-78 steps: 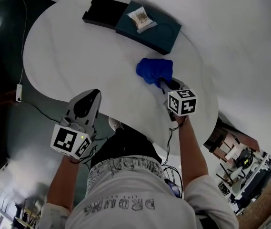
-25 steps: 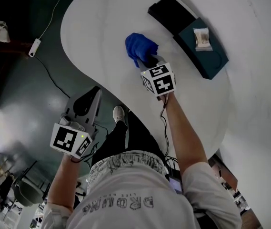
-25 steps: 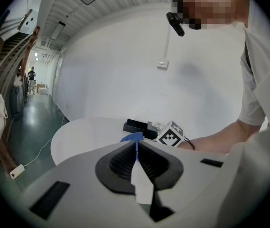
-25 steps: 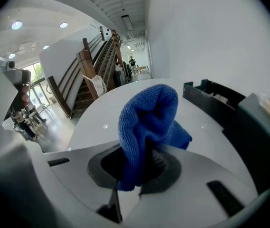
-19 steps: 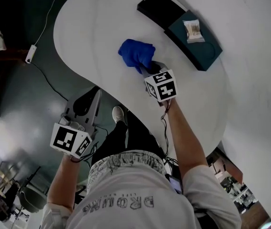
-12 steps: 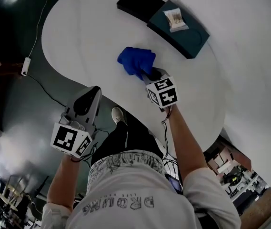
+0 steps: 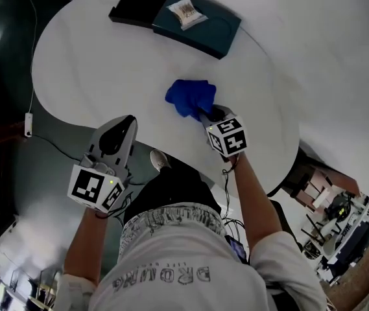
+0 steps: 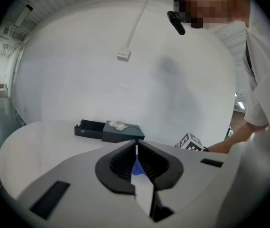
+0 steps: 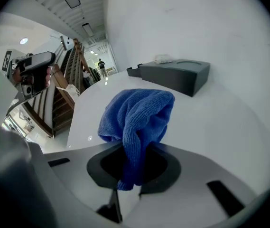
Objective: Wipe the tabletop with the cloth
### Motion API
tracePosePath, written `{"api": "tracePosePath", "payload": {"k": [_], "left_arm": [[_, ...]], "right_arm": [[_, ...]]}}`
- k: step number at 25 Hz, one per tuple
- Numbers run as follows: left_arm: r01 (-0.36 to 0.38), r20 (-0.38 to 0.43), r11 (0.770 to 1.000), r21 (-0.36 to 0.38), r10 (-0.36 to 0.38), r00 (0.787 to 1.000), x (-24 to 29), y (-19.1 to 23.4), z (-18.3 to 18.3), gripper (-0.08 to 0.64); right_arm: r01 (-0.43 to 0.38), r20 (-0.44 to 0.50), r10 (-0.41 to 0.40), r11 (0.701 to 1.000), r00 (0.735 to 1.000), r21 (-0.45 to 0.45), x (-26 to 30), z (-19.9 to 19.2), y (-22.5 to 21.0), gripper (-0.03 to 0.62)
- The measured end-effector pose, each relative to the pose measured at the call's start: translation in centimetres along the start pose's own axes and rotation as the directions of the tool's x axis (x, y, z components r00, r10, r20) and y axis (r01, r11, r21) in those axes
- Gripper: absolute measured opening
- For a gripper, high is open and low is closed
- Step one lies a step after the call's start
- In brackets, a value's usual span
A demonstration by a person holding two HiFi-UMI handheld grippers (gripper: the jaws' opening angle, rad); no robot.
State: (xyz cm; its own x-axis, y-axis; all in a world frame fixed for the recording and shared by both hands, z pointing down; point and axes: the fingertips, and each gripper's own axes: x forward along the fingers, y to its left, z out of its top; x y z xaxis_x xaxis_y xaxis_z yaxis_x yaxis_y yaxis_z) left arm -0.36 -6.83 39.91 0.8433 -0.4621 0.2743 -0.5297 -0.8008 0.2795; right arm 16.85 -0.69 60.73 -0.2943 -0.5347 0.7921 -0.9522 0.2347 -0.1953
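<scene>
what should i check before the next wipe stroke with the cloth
1. Grip on the cloth: ok. The right gripper has its jaws shut on a fold of it.
2. Cloth on the tabletop: ok. Its bunched end rests on the white surface; how hard it presses, cannot tell.
3. Left gripper out of the path: ok. Its jaws are shut on nothing, and it is held by the table's near edge, apart from the cloth.
4. Dark box and black tray: ok. Both sit at the far edge, apart from the cloth.
5. Spots left to wipe: cannot tell. No dirt shows on the tabletop.
</scene>
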Motion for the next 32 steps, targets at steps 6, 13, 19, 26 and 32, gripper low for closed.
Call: {"api": "tracePosePath", "payload": {"k": [6,13,19,26,32], "left_arm": [[0.052,-0.004,0.999,0.013,-0.052,0.999,1.4,-2.0,0.0,0.031],[0.043,-0.003,0.999,0.01,-0.043,0.999,0.9,-2.5,-0.4,0.031],[-0.03,0.019,0.999,-0.01,0.03,0.999,-0.4,-0.8,-0.2,0.031],[-0.157,0.051,0.987,-0.041,0.159,0.986,-3.6,2.2,0.6,0.031],[-0.326,0.056,0.942,-0.084,0.331,0.942,-8.6,5.8,0.2,0.031]], "right_arm": [[0.041,0.006,-0.042,0.992,0.999,0.118,-3.4,-3.9,-2.7,0.058],[0.048,0.001,-0.049,0.99,0.999,0.132,-4.1,-4.8,-3.2,0.058],[-0.028,0.106,0.024,0.999,0.994,0.031,-4.9,1.0,-0.8,0.06],[-0.177,0.202,0.217,0.964,0.955,-0.198,-2.4,12.2,6.9,0.059],[-0.321,0.182,0.392,0.889,0.902,-0.327,2.9,18.1,14.6,0.06]]}}
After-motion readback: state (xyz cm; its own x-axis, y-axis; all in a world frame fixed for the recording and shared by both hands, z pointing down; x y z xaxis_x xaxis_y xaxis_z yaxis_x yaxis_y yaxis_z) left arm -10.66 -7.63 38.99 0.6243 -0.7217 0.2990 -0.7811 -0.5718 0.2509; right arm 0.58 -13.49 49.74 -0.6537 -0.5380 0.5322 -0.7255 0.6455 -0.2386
